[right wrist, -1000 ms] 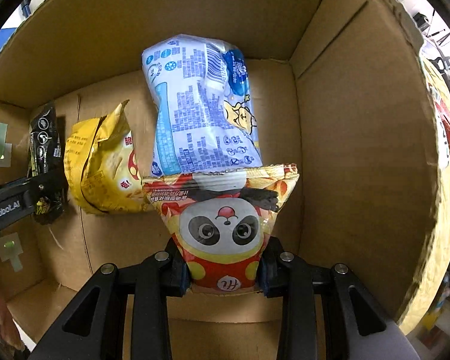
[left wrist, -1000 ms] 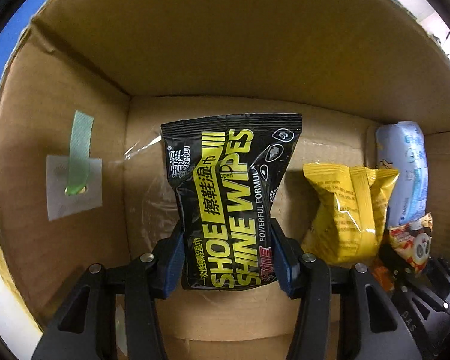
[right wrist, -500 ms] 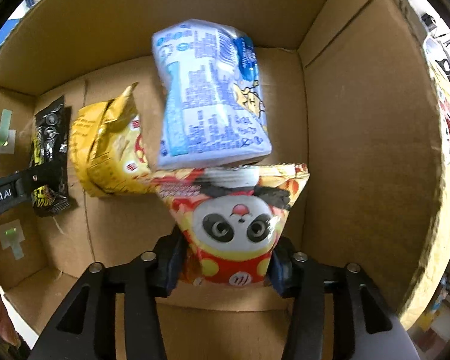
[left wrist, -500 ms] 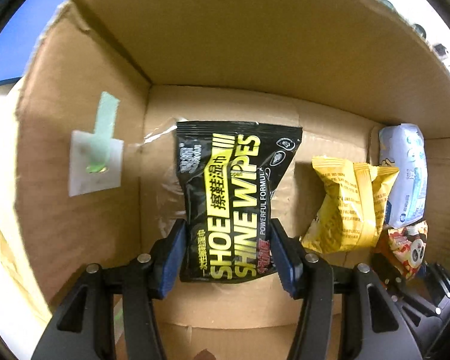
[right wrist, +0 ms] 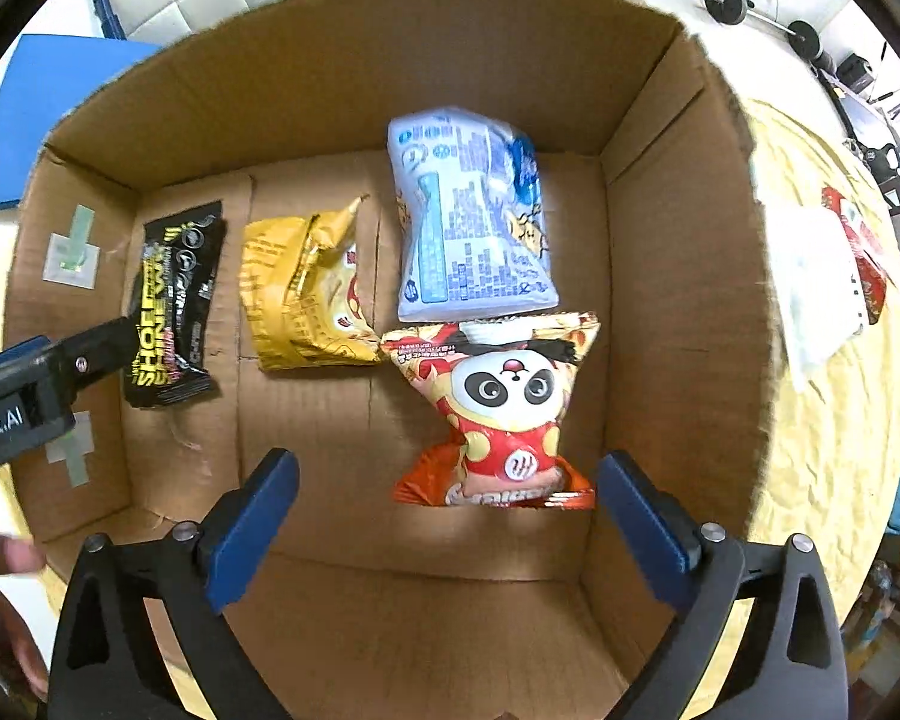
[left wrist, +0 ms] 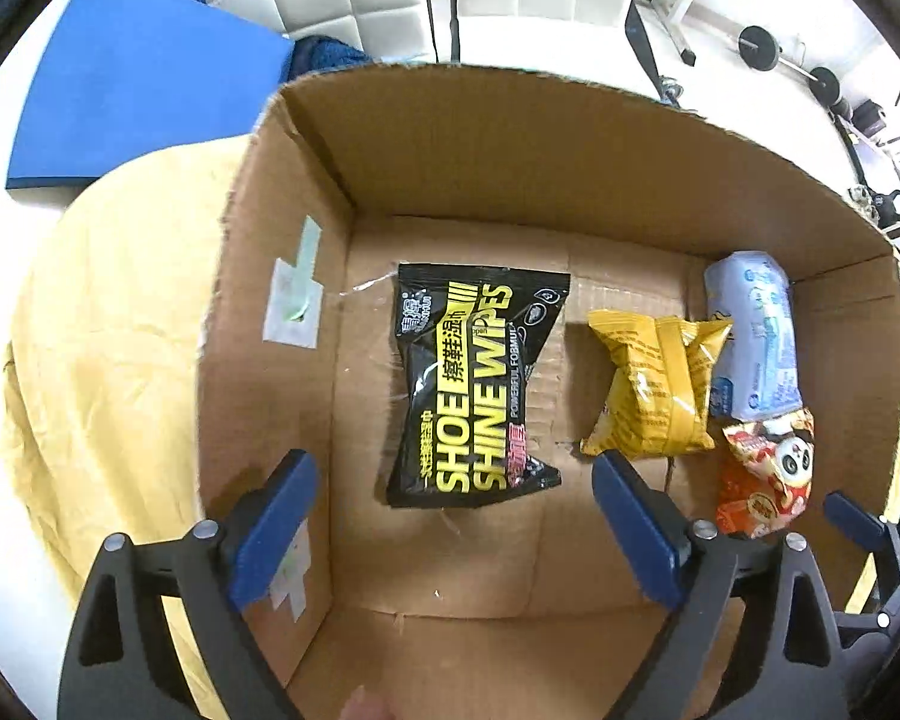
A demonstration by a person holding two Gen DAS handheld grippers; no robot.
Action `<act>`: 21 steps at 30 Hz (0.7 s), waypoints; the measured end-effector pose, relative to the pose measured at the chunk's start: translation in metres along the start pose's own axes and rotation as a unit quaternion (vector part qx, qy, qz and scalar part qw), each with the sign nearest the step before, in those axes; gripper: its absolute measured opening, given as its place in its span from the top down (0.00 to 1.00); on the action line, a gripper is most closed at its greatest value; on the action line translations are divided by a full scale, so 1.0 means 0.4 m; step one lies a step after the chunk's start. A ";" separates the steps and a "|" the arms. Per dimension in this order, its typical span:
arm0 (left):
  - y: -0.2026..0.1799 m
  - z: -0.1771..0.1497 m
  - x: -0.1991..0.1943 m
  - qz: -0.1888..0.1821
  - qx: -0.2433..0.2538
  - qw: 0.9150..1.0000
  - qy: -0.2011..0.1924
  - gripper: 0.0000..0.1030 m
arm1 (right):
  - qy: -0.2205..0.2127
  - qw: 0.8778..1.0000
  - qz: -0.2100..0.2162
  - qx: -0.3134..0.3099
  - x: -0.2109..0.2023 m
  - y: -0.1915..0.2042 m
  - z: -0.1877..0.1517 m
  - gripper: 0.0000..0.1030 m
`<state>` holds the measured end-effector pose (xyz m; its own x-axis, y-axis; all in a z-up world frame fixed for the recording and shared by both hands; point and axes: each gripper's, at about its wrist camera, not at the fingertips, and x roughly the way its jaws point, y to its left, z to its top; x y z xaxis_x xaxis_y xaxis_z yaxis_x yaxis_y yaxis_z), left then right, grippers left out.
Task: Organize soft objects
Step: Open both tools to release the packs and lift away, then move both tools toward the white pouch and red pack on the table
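Note:
Four soft packs lie on the floor of a cardboard box (left wrist: 558, 162) (right wrist: 678, 276). The black-and-yellow shoe wipes pack (left wrist: 474, 384) (right wrist: 171, 306) rests at the left, free below my left gripper (left wrist: 450, 516), whose jaws are opening wide apart with nothing touching the pads. A yellow snack bag (left wrist: 654, 387) (right wrist: 306, 294) lies beside it. The pale blue pack (left wrist: 756, 336) (right wrist: 471, 222) and the red panda snack bag (right wrist: 504, 414) (left wrist: 768, 474) lie at the right. My right gripper (right wrist: 444, 522) hangs above the panda bag, jaws opening, bag lying loose.
The box stands on a yellow cloth (left wrist: 108, 324) (right wrist: 834, 420). A white cloth and a red packet (right wrist: 858, 252) lie outside it on the right. A blue mat (left wrist: 132, 84) and gym weights (left wrist: 762, 48) are on the floor beyond. A hand (right wrist: 6, 558) shows at the left edge.
Both grippers let go: the left released the shoe wipes pack, the right the panda bag, and both packs now lie on the box floor. Both grippers rose, so the box rim and room show.

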<state>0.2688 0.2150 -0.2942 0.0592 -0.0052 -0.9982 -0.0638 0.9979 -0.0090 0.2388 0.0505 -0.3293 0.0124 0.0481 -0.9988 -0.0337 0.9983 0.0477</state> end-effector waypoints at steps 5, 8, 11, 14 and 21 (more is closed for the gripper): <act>0.000 -0.067 -0.046 -0.010 -0.007 1.000 -0.015 0.08 | -0.018 1.000 0.000 -0.006 -0.059 -0.017 -0.046 0.01; 0.022 -0.086 -0.081 -0.009 -0.006 1.000 -0.027 0.08 | -0.034 0.999 -0.003 -0.007 -0.101 -0.024 -0.068 0.01; 0.019 -0.113 -0.120 -0.005 -0.009 0.999 -0.048 0.08 | -0.049 0.999 -0.001 -0.007 -0.133 -0.040 -0.072 0.01; 0.007 -0.141 -0.161 -0.007 -0.011 0.998 -0.066 0.08 | -0.062 0.998 0.001 -0.009 -0.168 -0.033 -0.102 0.01; -0.035 -0.220 -0.241 -0.004 -0.008 0.995 -0.102 0.08 | -0.091 0.996 0.017 -0.012 -0.286 -0.080 -0.158 0.01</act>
<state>0.1762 0.1960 -0.2028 0.2598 0.0015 -0.9657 -0.0773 0.9968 -0.0193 0.1751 0.0111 -0.2175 0.1911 0.0900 -0.9774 -0.0619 0.9949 0.0795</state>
